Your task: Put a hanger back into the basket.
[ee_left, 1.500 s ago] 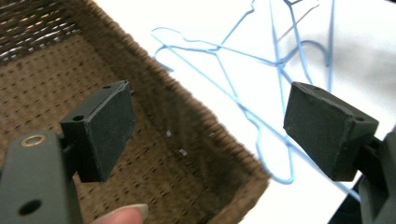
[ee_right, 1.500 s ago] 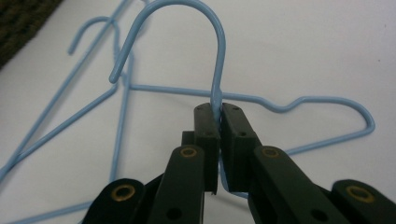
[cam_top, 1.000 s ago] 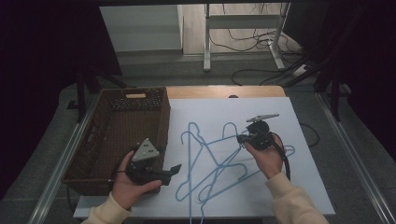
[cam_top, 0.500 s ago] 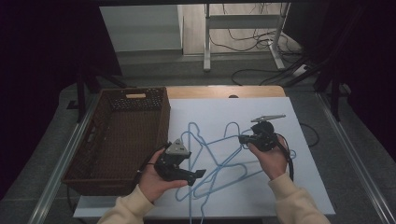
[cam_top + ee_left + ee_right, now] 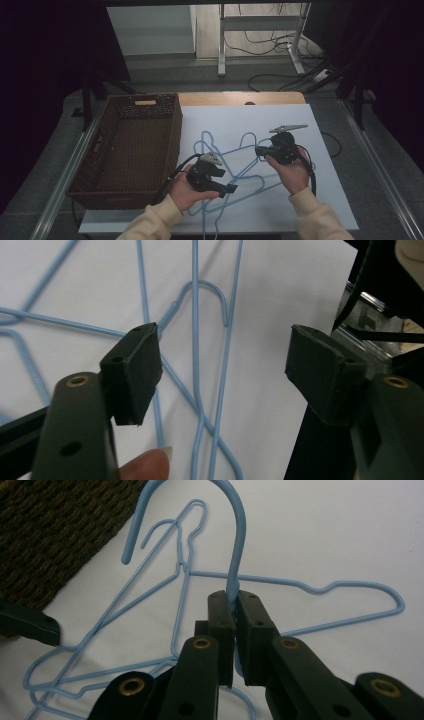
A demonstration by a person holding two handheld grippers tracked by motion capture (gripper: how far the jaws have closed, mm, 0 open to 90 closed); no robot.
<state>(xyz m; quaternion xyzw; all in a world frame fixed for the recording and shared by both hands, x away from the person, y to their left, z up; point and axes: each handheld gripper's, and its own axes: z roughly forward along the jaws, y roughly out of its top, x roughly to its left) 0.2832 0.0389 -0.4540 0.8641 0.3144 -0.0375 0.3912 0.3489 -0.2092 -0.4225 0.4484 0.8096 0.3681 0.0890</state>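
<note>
On the bench (image 5: 330,200), right of the basket (image 5: 130,145), lies my tangle of blue hangers (image 5: 235,165). I judge I'm at the untangling step. My right claw (image 5: 234,605) is clenched on one hanger's hook (image 5: 235,540). My left claw (image 5: 225,370), nearer the basket, has just been closing, wires between its jaws but not yet pinched. Next I must settle on one wire, nip it, then pull apart gently.

high view dim, dark surround, light falls on the white sheet (image 5: 240,125); gripper views brighter, near jaws soft
</note>
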